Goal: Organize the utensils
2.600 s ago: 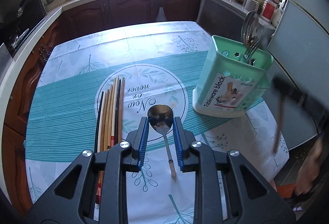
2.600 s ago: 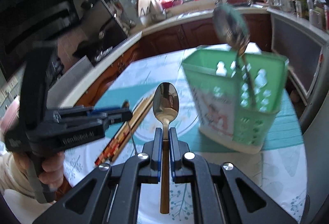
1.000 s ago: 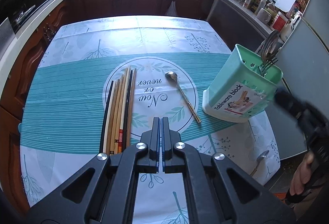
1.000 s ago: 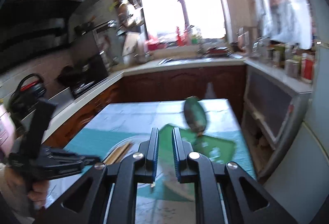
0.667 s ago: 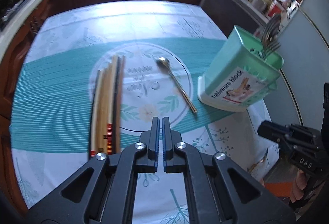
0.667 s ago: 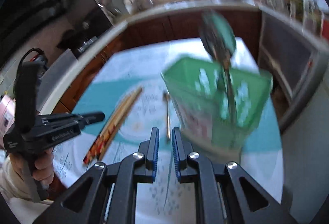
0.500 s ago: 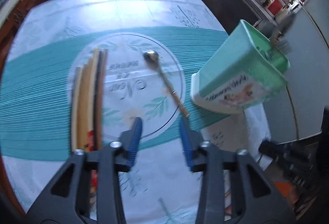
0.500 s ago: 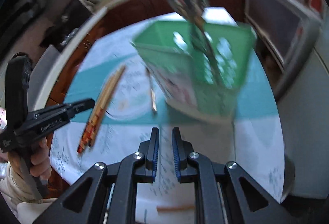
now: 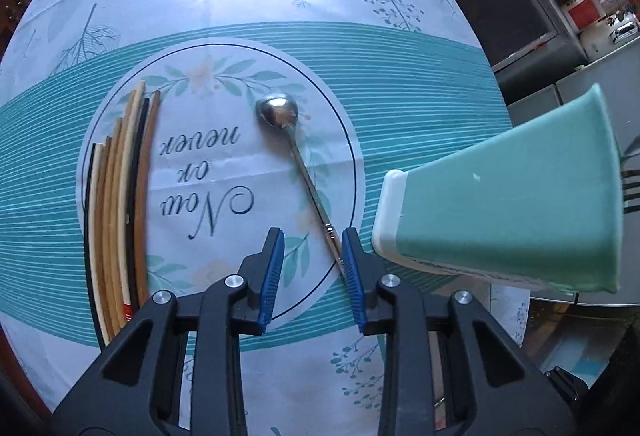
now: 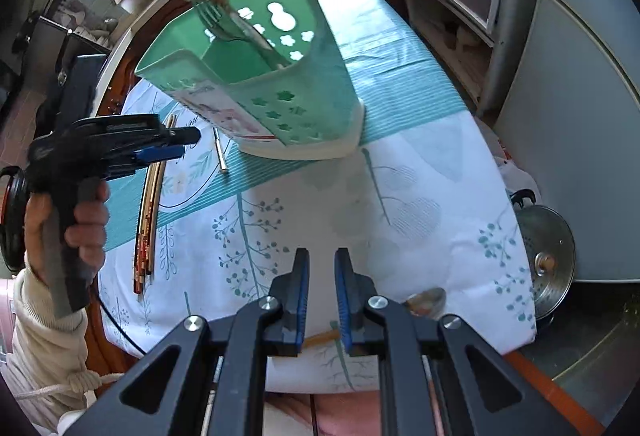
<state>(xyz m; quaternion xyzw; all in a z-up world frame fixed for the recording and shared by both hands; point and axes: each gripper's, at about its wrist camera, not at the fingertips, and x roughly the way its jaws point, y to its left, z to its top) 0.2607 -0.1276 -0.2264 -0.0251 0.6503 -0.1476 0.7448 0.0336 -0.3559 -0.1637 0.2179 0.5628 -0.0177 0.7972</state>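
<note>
We hold a claw in each hand over a table (image 9: 440, 48) covered with a teal and white cloth. Our left claw (image 9: 312, 268) is spread wide and empty, low over the cloth. A silver spoon (image 9: 298, 156) lies slanted on the printed circle, its bowl toward twelve o'clock from the claw and its handle running down toward five o'clock, where the end slips against the inner face of the right-hand finger (image 9: 354, 276). The spoon sits off-centre in the gap.

At three o'clock stands a green utensil holder (image 9: 508, 204), already holding a spoon and fork (image 10: 224, 20). At nine o'clock lies a row of chopsticks (image 9: 120, 196), side by side.

Our right claw (image 10: 321, 300) is parted slightly and grips nothing. Beneath it, near the table's edge, lies a second spoon (image 10: 425, 301) with a wooden-looking handle.

To do this step well, we judge the left claw should shift a little toward three o'clock so the handle sits between both fingers, then lower flat and close gently on the thin stem. We should keep clear of the holder, which stands just beside.
</note>
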